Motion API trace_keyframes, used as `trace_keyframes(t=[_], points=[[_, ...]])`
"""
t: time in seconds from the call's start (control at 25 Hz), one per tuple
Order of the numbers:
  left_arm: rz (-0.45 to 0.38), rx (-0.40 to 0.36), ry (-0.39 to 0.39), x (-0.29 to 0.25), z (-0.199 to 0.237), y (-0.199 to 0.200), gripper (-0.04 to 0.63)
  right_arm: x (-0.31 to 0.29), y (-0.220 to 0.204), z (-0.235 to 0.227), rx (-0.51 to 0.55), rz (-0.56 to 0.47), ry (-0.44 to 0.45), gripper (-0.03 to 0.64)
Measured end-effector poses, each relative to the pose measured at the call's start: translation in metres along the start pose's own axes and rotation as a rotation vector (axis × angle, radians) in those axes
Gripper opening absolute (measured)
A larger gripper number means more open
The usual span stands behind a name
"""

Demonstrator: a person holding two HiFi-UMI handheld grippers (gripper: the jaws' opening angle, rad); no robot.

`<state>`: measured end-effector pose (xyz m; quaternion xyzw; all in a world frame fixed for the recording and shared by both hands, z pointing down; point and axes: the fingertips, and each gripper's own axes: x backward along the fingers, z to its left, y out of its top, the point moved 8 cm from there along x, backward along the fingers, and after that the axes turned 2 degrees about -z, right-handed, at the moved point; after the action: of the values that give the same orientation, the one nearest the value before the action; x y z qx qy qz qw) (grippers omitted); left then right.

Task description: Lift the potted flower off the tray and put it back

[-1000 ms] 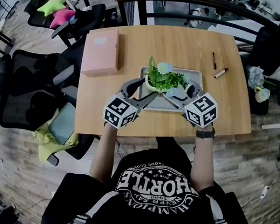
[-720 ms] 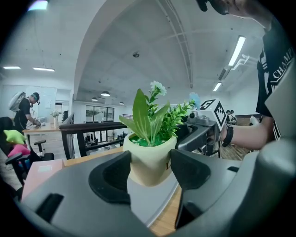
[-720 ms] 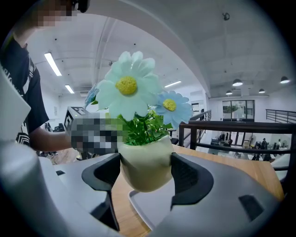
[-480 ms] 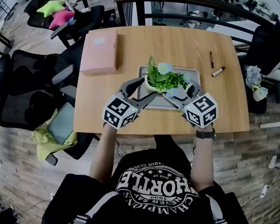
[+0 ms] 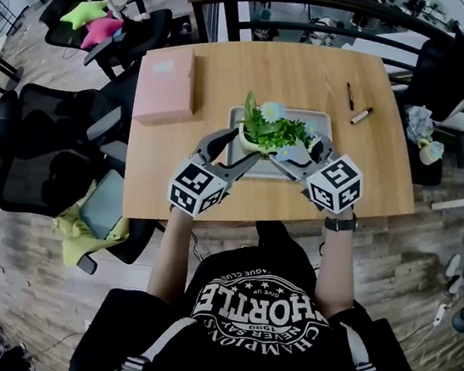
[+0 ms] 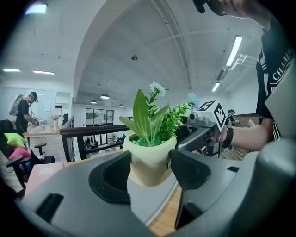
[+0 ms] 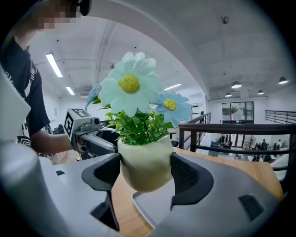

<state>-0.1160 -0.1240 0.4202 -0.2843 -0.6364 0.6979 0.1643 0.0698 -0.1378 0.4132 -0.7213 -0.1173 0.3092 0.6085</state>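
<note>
Potted flower [image 5: 267,134] lifted just clear of the tray [image 5: 322,124], held in both my claws.
My left claw [image 5: 238,144] and right claw [image 5: 301,154] clamp it from opposite sides; it hangs upright directly above the tray, so the way back is straight down.
</note>
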Motion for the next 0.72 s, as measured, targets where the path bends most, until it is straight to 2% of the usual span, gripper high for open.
trace_keyframes(t=[0.72], points=[[-0.062,-0.066,-0.016,0.011,-0.019,0.038,0.288,0.032,0.029,0.015,0.055,-0.104,-0.045,0.360]])
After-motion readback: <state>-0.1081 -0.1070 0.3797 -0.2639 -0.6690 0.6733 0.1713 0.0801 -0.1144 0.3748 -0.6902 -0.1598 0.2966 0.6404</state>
